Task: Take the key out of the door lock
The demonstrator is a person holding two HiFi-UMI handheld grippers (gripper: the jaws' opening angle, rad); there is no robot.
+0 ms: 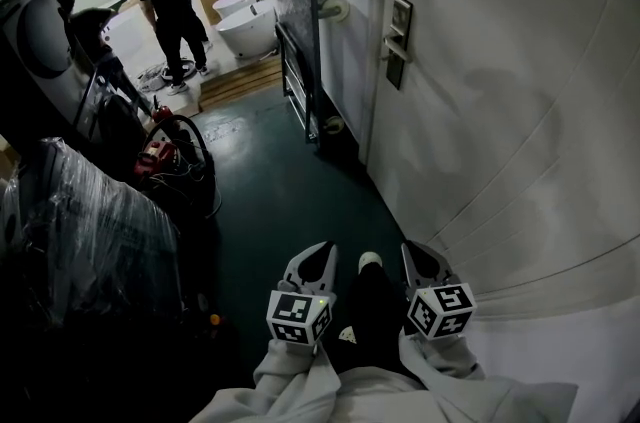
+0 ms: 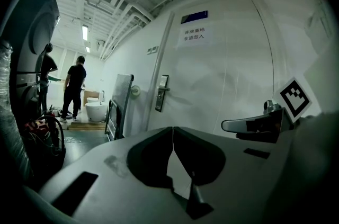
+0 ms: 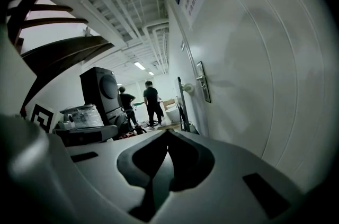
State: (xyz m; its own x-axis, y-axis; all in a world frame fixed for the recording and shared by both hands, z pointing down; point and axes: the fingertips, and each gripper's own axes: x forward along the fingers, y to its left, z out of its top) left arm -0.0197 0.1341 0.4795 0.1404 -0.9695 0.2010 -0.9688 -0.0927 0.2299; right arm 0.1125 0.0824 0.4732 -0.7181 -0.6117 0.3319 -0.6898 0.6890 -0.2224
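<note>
Head view: the door lock [image 1: 399, 41] stands upright on the door [image 1: 520, 131], well ahead and right of both grippers. The right gripper [image 1: 425, 263] is nearer the door than the left gripper [image 1: 312, 263], and the key is too small to make out. Left gripper view: the jaws are fully together and empty, with the lock well ahead, slightly left of the tips. Right gripper view: the jaws are likewise together and empty, with the lock ahead, up and right of the tips.
</note>
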